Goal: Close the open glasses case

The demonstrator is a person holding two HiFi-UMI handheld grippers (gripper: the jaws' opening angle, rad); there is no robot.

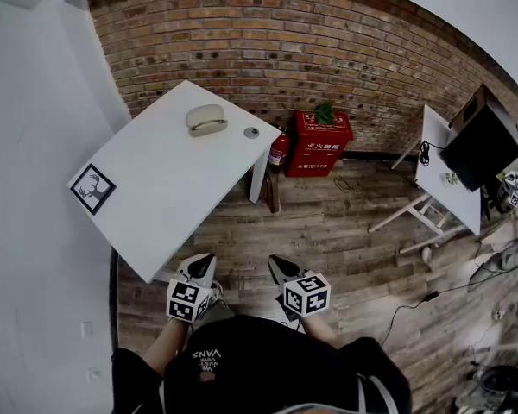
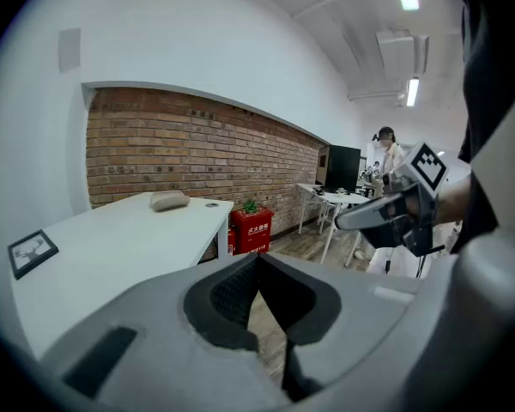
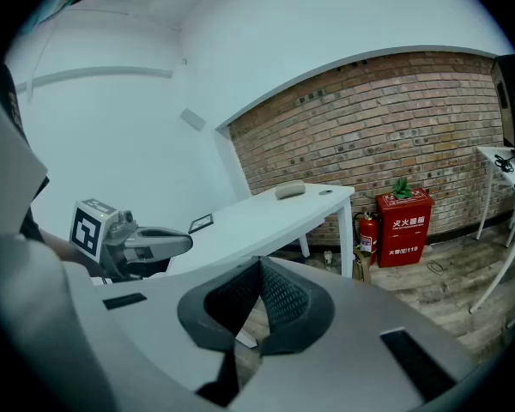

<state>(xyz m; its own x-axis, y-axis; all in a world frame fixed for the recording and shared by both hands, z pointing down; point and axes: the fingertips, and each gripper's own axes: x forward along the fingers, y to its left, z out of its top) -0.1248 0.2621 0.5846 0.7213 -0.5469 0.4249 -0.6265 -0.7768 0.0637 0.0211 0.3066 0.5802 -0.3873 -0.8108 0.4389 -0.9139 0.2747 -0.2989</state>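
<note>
A beige glasses case lies at the far end of the white table; from here I cannot tell how far its lid stands. It also shows as a small shape in the left gripper view and the right gripper view. My left gripper is held just off the table's near corner, jaws shut and empty. Beside it, over the wooden floor, my right gripper is also shut with nothing in it. Both are far from the case.
A small round disc lies right of the case. A framed deer card sits at the table's left edge. A red box and a fire extinguisher stand by the brick wall. A second desk with a monitor stands right.
</note>
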